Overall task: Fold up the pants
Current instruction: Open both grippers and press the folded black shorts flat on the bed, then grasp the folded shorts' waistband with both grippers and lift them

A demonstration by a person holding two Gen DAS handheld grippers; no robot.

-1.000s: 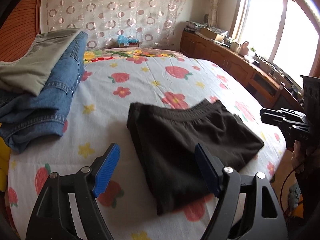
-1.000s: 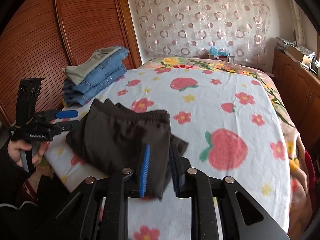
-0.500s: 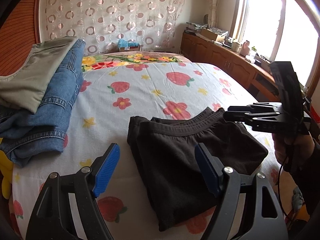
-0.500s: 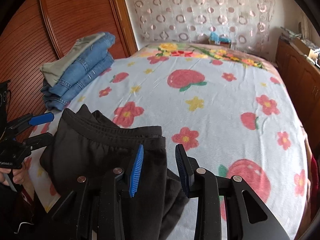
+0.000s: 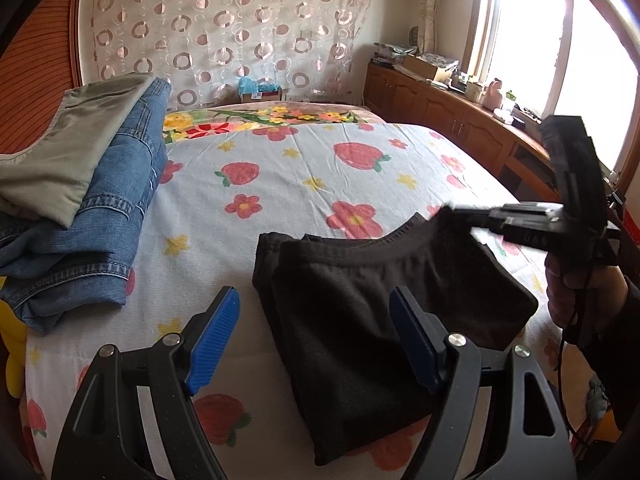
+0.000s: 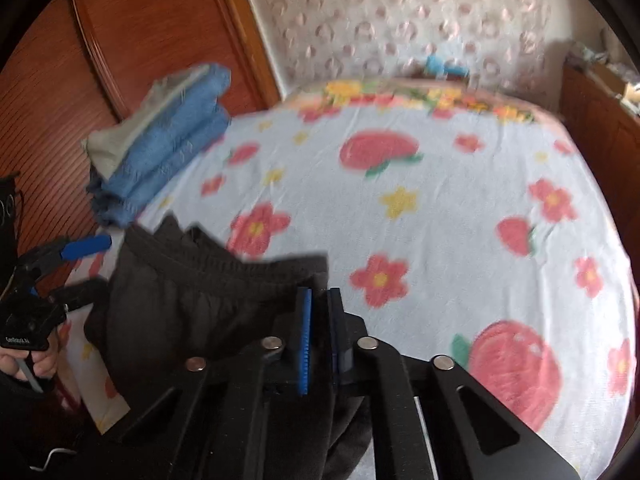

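A: Big bed [image 5: 280, 184] in a strawberry-and-flower sheet, with folded jeans [image 5: 100, 232] and an olive garment [image 5: 60, 152] stacked along its left side.

B: And the black pants [image 5: 372, 300]?

A: Folded at the near edge, waistband facing the wall.

B: The grippers?

A: The right gripper [image 6: 318, 332] is clenched on the pants' right edge. The left gripper [image 5: 316, 340] hangs released above the near left part, fingers [image 5: 212, 340] spread wide.

Bedroom: reddish slatted wood wardrobe [image 5: 36, 92] at left, circle-patterned sheer curtain [image 5: 224, 28] on back wall, bright window [image 5: 560, 52] w/ low wooden cabinets [image 5: 440, 116] beneath.
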